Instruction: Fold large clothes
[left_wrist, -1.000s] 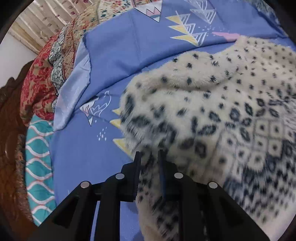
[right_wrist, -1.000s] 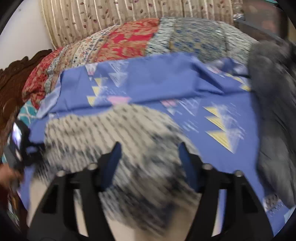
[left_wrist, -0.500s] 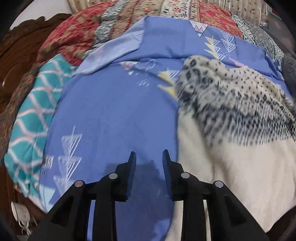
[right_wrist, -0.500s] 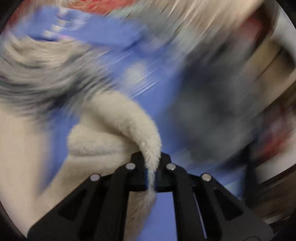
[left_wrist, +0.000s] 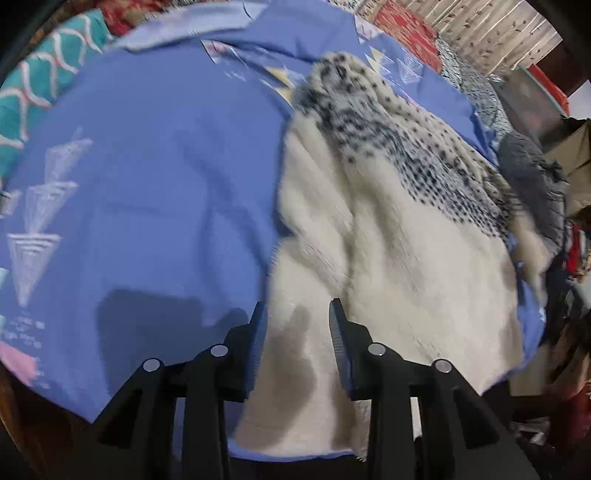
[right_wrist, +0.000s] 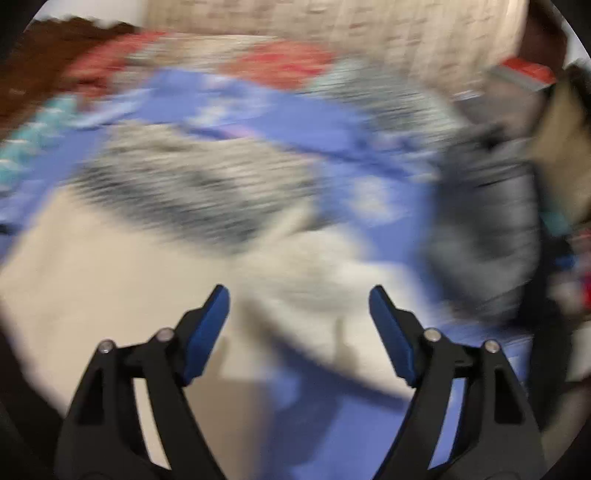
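Bedsheet (left_wrist: 155, 192), blue with pale triangle prints, takes the whole left part of the left wrist view, and it lies flat and bare up to the teal patterned cover (left_wrist: 40, 77) at the far left edge. To the right of it the cream sweater (left_wrist: 399, 258) with dark spots lies on the sheet; its left edge runs from the far side down to the near bed edge. The left gripper (left_wrist: 297, 321) hovers over this near edge with its fingers partly open and nothing between them. In the blurred right wrist view the sweater (right_wrist: 110, 280) fills the left and middle. The right gripper (right_wrist: 299, 299) is spread wide and holds nothing. A dark grey garment (right_wrist: 487, 221) lies at the right.
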